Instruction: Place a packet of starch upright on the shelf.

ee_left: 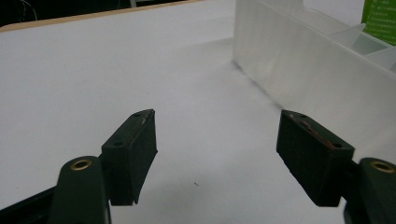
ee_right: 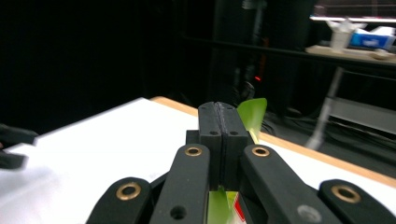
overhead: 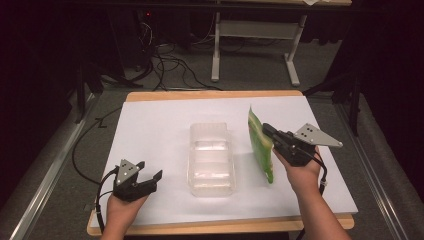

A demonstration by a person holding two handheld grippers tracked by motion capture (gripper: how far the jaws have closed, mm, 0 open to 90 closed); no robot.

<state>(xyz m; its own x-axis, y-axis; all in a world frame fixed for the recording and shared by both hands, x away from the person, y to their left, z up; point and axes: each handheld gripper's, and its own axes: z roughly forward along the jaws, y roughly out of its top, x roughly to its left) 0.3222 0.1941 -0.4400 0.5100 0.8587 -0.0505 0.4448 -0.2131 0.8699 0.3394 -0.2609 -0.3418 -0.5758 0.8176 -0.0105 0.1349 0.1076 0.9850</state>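
A clear plastic tub point(overhead: 211, 159) stands in the middle of the white sheet point(overhead: 150, 130) on the table. To its right, my right gripper point(overhead: 266, 131) is shut on a green packet point(overhead: 261, 145), which hangs lifted and upright beside the tub. In the right gripper view the pads point(ee_right: 209, 135) are pressed together with the green packet point(ee_right: 252, 113) poking out behind and below them. My left gripper point(overhead: 150, 170) rests low at the front left of the sheet, open, nothing between its fingers. In the left gripper view its gripper point(ee_left: 217, 144) faces the tub's wall point(ee_left: 299, 60).
The table's wooden edge point(overhead: 215, 226) runs along the front. Beyond the table's far edge are cables point(overhead: 170, 65) on the floor and a white desk frame point(overhead: 255, 35). Dark space surrounds both sides.
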